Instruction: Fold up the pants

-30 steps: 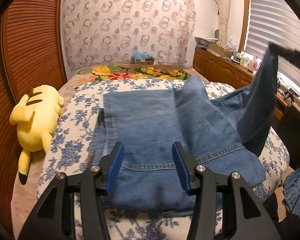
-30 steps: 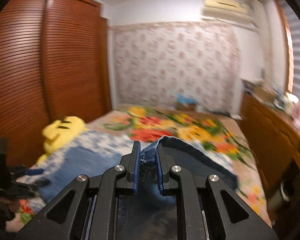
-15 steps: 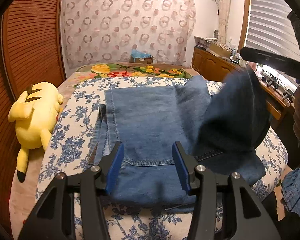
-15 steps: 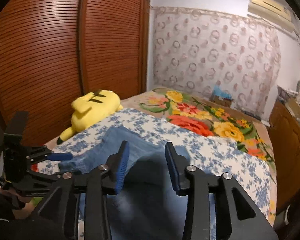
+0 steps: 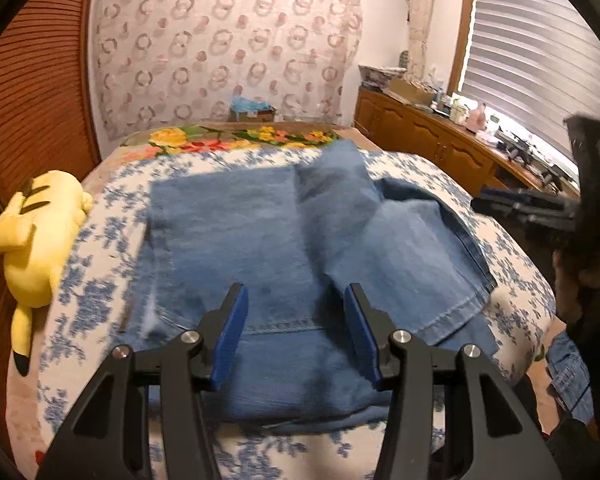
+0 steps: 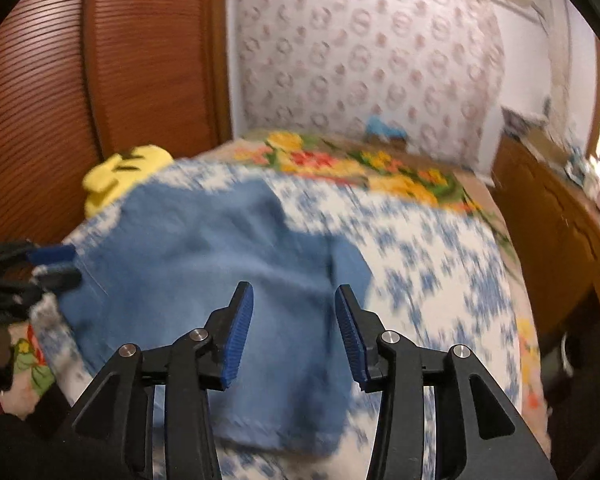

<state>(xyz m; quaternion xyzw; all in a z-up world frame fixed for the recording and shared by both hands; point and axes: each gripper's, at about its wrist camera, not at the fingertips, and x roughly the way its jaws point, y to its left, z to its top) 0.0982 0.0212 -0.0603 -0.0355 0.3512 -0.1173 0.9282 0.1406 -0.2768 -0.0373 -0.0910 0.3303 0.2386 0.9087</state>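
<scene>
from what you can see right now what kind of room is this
Most likely a bedroom in a home: the jeans lie on a bed with a floral cover, a yellow plush toy beside them, and a louvred wooden wardrobe along the wall.

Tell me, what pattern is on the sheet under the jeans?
The sheet is white with blue flowers, clearest in the left wrist view.

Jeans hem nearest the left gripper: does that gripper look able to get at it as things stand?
Probably yes. The left gripper hangs open just above the jeans, nothing between its fingers and the cloth; the right gripper is off to the side.
</scene>
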